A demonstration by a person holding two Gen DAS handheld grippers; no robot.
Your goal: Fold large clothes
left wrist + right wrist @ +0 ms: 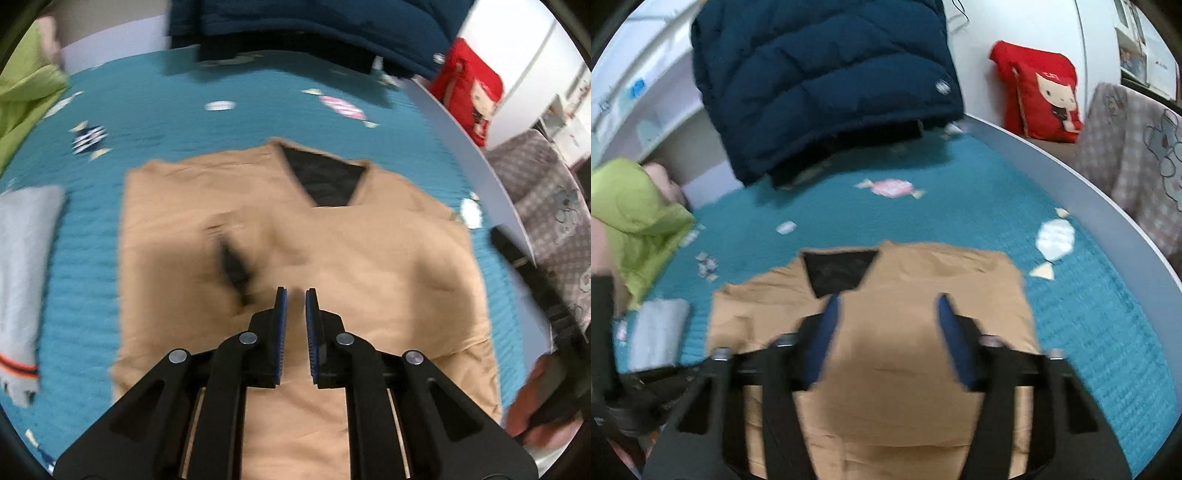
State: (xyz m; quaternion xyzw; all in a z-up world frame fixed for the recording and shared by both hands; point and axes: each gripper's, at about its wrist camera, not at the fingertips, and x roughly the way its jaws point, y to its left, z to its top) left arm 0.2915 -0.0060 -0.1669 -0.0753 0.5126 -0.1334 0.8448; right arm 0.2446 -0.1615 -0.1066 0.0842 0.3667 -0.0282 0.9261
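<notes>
A tan coat (332,236) with a black lining at its V-neck lies flat on the teal bedspread (177,125), its sides folded in. It also shows in the right wrist view (886,350). My left gripper (294,295) hovers over the coat's middle with its jaws a small gap apart and nothing between them. My right gripper (888,301) is open wide and empty above the coat's lower half, below the neckline. The right gripper's black body also shows at the right edge of the left wrist view (532,280).
A navy puffer jacket (827,81) hangs over the bed's far end. A lime green garment (635,206) lies at the left, with a folded grey garment (26,273) beside the coat. A red cushion (1041,92) and a checked blanket (1130,155) lie beyond the bed's white rim (1108,206).
</notes>
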